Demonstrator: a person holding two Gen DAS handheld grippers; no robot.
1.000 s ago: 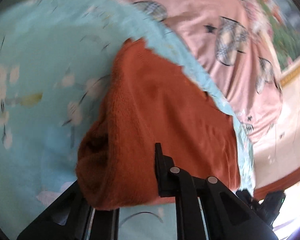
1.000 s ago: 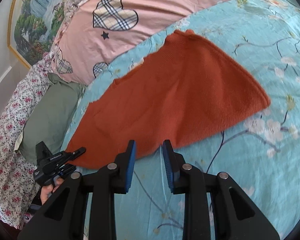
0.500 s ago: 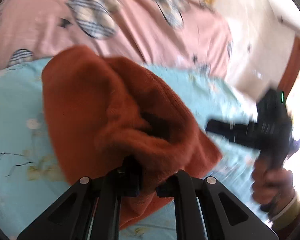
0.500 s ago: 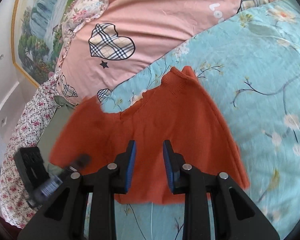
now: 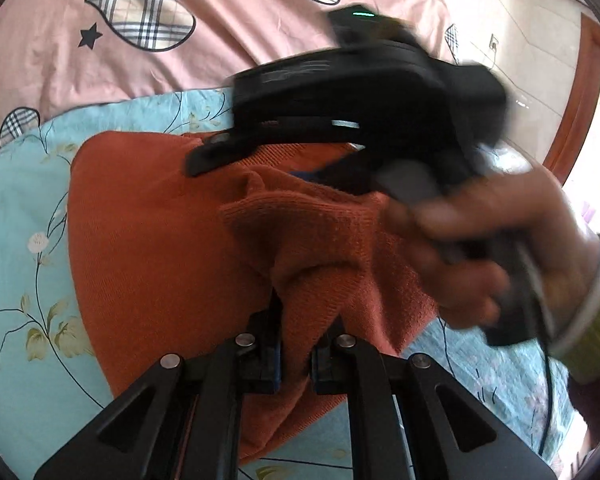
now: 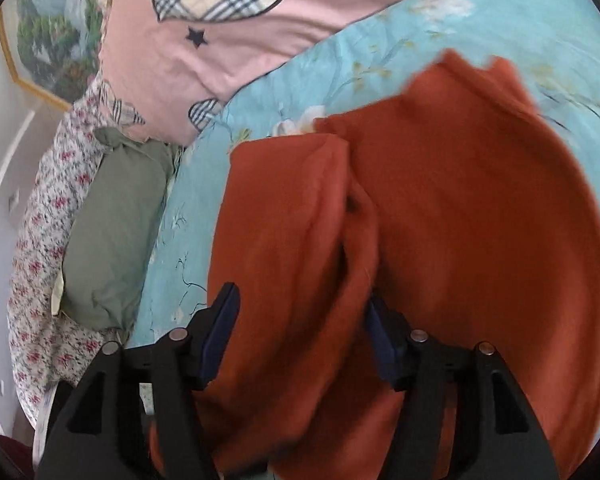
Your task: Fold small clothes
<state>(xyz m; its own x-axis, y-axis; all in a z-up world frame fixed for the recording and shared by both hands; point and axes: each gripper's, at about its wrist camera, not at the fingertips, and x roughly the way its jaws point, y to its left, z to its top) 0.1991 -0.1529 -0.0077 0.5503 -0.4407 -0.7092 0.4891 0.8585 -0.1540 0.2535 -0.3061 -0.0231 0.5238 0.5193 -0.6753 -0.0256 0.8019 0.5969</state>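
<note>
Closest to the left wrist camera, the left tool [image 5: 296, 344] is clamped on a bunched ridge of the rust-orange knitted garment [image 5: 152, 248], its two black fingers drawn nearly together with wool pinched between the blue pads. Just beyond, the cloth rises in a loose hump and then spreads flat on the pale blue flowered bedsheet [image 5: 20, 208]. Over the far edge of the garment comes the right tool [image 6: 300, 332], blurred in the left view and gripped by the person's right hand [image 5: 496, 248]; its own camera shows the fingers spread wide apart, straddling a doubled-over flap of the knit without pinching it. Farther off on the bed lie an olive-green cushion [image 6: 116, 228] and, past the sheet, a pink quilt with plaid hearts [image 6: 204, 40].

By my reading, a fold is in progress: one side of the garment is already laid over itself. The next move seems to call for the right tool to close on the flap's edge, so both tools can carry the cloth across evenly and lay it down smooth.
</note>
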